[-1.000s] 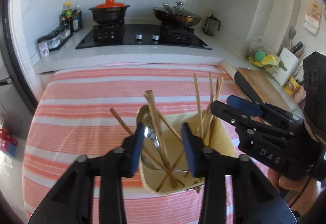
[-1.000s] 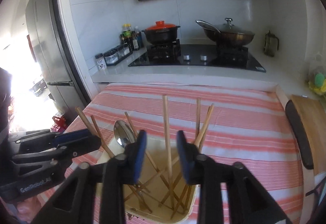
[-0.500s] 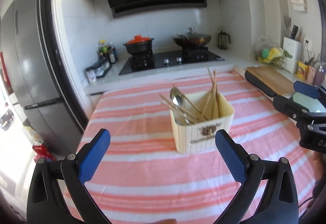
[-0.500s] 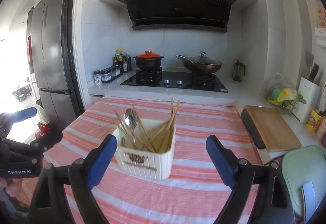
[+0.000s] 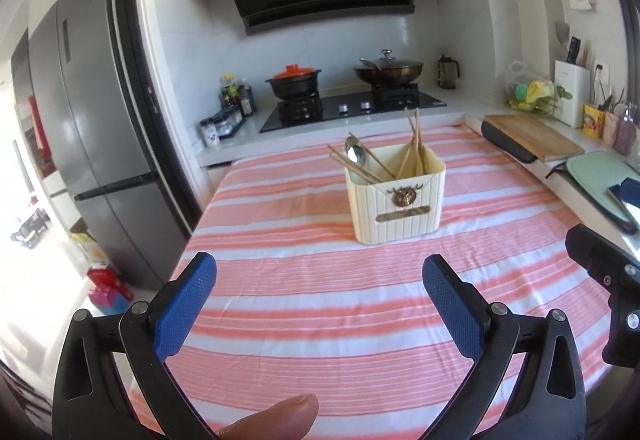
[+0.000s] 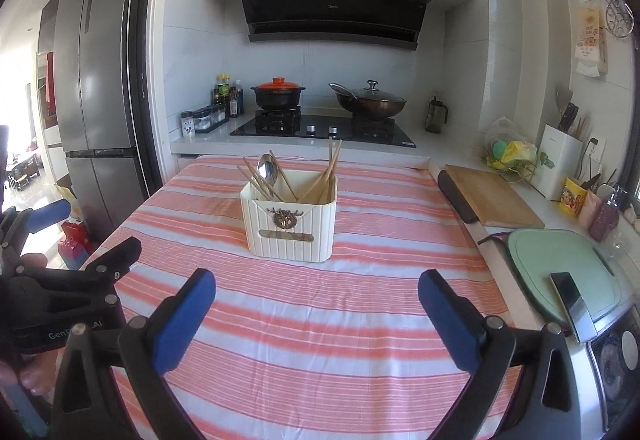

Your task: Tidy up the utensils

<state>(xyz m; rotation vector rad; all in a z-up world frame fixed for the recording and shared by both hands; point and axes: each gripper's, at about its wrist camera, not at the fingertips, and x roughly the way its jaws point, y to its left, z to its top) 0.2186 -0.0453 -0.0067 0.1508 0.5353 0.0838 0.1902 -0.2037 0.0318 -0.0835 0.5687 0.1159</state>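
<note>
Straight ahead of both wide-open grippers, left (image 5: pixel 318 280) and right (image 6: pixel 316 294): ribbed cream plastic utensil box (image 6: pixel 290 226), wooden chopsticks (image 6: pixel 330 170) upright inside.

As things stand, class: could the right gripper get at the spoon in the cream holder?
Probably yes: the right gripper is open, only bare striped cloth lies before the holder, and the spoon bowl stands above its rim among chopsticks.

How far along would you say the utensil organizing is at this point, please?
It looks essentially done: the chopsticks and spoon stand in the cream holder on the striped tablecloth, and no loose utensils show. Nothing is in hand: the left tool and right tool are open and empty, short of the holder. No remaining step is visible.
</note>
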